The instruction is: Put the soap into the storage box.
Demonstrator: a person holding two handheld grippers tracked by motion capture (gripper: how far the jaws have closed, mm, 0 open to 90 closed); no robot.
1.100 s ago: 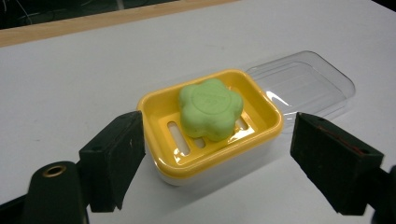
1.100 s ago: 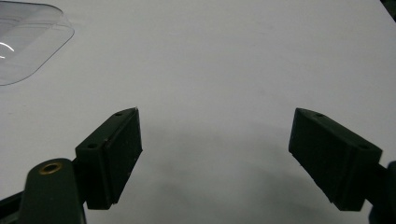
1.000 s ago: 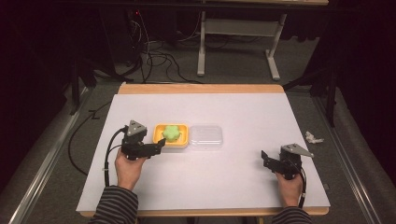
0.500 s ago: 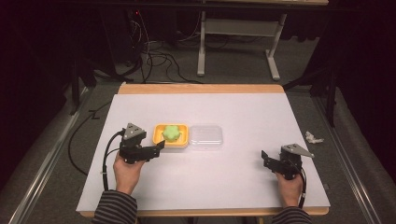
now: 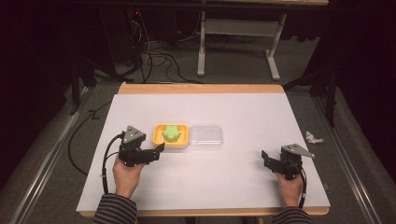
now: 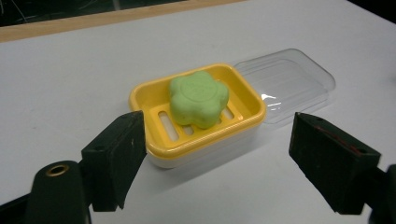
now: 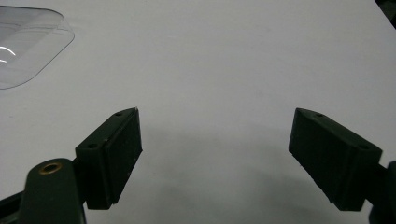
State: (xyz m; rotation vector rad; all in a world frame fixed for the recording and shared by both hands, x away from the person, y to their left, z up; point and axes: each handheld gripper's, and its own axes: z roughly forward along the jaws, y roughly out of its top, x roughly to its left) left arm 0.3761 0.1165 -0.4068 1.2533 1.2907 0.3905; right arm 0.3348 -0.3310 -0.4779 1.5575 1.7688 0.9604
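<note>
A yellow soap dish (image 5: 179, 140) (image 6: 243, 100) sits left of the table's middle, holding a green flower-shaped soap (image 5: 171, 133) (image 6: 198, 98). Its clear lid (image 5: 206, 136) (image 6: 285, 81) lies flat against the dish's right side. My left gripper (image 5: 158, 151) (image 6: 219, 135) is open just in front of the dish, jaws wide and apart from it, with nothing between them. My right gripper (image 5: 264, 159) (image 7: 215, 126) is open near the front right of the table, above bare white surface. A corner of the clear lid (image 7: 28, 42) shows at the top left of the right gripper view.
The white table top (image 5: 243, 112) has a wooden far edge (image 5: 201, 88). A crumpled white scrap (image 5: 314, 137) lies just past the table's right side. Cables (image 5: 154, 58) and desk legs (image 5: 201, 46) are on the floor beyond.
The left gripper has edged very slightly toward the near side of the table. The right gripper, dish, soap and lid have not moved.
</note>
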